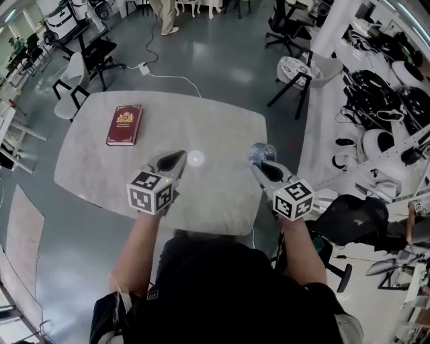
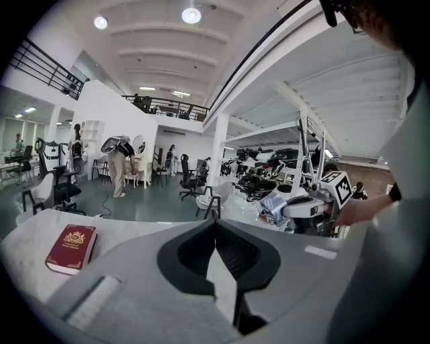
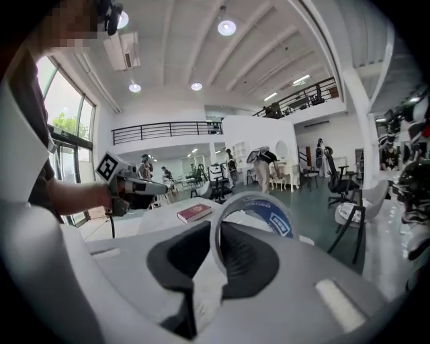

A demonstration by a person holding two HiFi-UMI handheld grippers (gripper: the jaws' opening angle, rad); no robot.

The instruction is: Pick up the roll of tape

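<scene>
Your right gripper (image 1: 258, 166): clamped on one roll of tape (image 3: 272, 213), lower rim hidden between the jaws. Your left gripper (image 2: 215, 224): closed, seemingly empty. One book (image 1: 125, 125), one table (image 1: 222, 121).

Grey floor (image 1: 222, 67), pale table (image 1: 222, 127), black chairs (image 1: 102, 52) beyond.

In the head view the right claw (image 1: 261, 166) covers the lower part of the roll of tape (image 1: 261, 152), and the print on the tape is too small to read. The gold title on the book (image 1: 125, 125) is too small as well. The arms and body of the wearer (image 1: 228, 295) hide the edge of the surface (image 1: 222, 121) at 6 o'clock. At 12 o'clock a standing person (image 1: 164, 19) is cut off above the legs.
</scene>
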